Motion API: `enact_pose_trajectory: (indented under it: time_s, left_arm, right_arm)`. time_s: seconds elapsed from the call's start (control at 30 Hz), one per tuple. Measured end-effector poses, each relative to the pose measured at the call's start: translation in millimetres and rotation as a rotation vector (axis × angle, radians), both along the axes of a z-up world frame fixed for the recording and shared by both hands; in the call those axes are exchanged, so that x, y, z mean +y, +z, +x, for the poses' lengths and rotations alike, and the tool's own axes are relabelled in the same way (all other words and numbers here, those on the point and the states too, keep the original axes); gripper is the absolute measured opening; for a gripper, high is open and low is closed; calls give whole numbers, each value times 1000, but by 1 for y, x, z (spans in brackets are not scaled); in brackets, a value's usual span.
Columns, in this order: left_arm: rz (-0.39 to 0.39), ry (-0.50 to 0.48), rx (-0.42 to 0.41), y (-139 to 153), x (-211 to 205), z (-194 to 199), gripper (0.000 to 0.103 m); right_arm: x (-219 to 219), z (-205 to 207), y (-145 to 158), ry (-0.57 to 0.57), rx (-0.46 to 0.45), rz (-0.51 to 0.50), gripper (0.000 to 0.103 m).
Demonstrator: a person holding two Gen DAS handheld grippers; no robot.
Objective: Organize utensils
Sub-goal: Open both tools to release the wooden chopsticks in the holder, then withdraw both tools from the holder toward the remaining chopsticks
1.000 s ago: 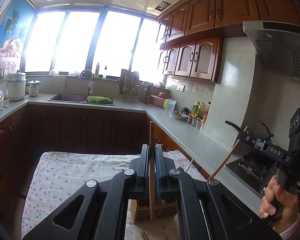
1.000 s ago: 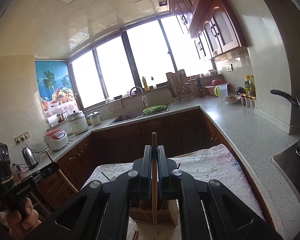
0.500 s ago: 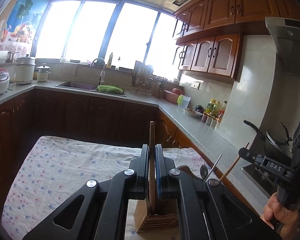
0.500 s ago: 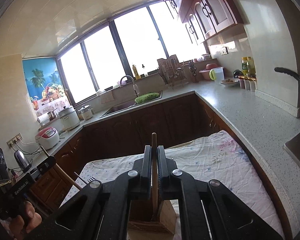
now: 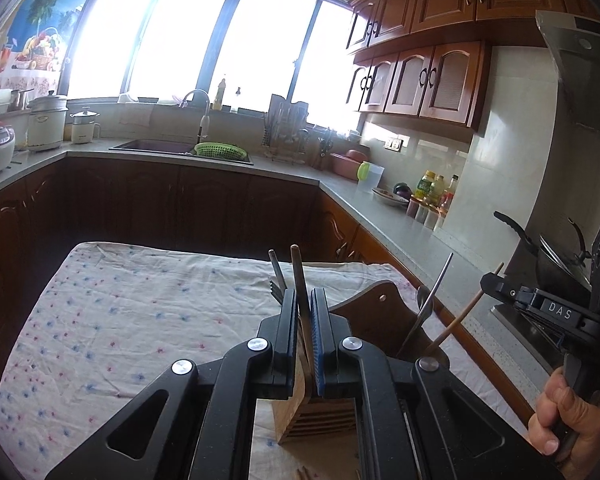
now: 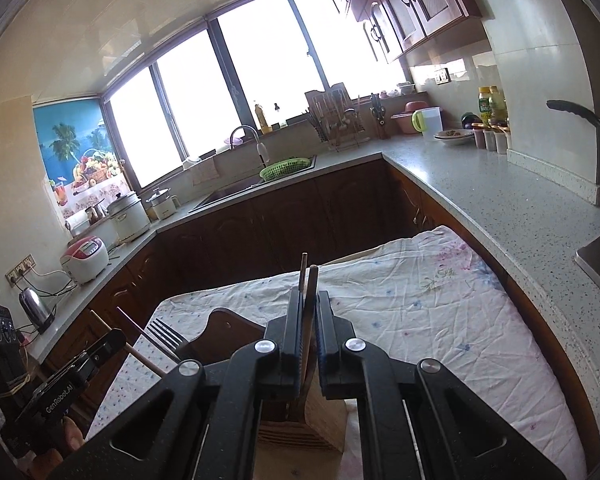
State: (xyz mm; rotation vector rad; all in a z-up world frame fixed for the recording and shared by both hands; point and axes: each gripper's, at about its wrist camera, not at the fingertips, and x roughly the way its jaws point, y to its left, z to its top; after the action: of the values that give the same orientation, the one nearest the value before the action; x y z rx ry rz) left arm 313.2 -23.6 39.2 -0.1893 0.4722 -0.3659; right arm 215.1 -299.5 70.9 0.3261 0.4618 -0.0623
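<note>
My left gripper point(image 5: 303, 300) is shut on a wooden chopstick point(image 5: 298, 272) that stands upright over a slotted wooden utensil holder point(image 5: 320, 416). My right gripper point(image 6: 309, 304) is shut on another wooden chopstick point(image 6: 311, 284), above the same holder point(image 6: 300, 428). A fork point(image 5: 275, 280) and a metal spoon point(image 5: 430, 300) stand in the holder. The fork also shows in the right wrist view point(image 6: 162, 336). The right gripper appears at the right edge of the left wrist view point(image 5: 540, 308). The left gripper shows at the lower left of the right wrist view point(image 6: 60, 384).
The holder stands on a wooden board point(image 5: 376, 304) on a table with a flowered cloth point(image 5: 120, 320). Loose chopsticks point(image 5: 300, 472) lie near the front edge. A grey counter point(image 6: 480, 184) with bottles, a stove and a pan runs along the right.
Both grippers have tilted down and come closer to the holder, so more of the table shows. The fork and spoon in the holder have come into view.
</note>
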Motion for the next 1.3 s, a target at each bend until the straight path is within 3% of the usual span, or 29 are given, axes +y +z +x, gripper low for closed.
enact_pose_trajectory:
  time_s: [0.2,0.27,0.3,0.33,0.37,0.4,0.5,0.67,0.73,1.03,1.3]
  left_arm:
    - [-1,-10,15,0,7,-4,6]
    - [-6,-11,22,1,10,-8,16]
    - [-11,-6,21,1,13,-11,21]
    - [-16,-3,15,2,16,-15,31]
    - [-22,-2,8,2,18,-18,40]
    - [-25,1,0,3,19,-23,43]
    - [-30,18,-9,5,24,-34,57]
    - [-54,61,-27,7,35,-63,82]
    - [-56,76,-26,6,38,-77,86]
    - [-50,100,8,-4,50,-145,98]
    - [-62,106,88,-14,66,-181,99]
  right_arm:
    - [-1,0,1,3,3,11,11]
    - [-1,0,1,5,5,19,12]
    - [-2,-2,1,5,1,27,20]
    - [-3,-4,2,5,-7,37,37]
    - [-4,-8,4,5,-18,45,46]
    - [-4,-12,6,2,-32,48,56]
    - [-5,-24,13,-1,-64,62,60]
    - [-7,-51,24,-8,-133,95,82]
    - [-6,-65,26,-13,-159,98,94]
    - [10,-121,8,-13,-175,99,100]
    - [15,-165,-20,-28,-114,100,100]
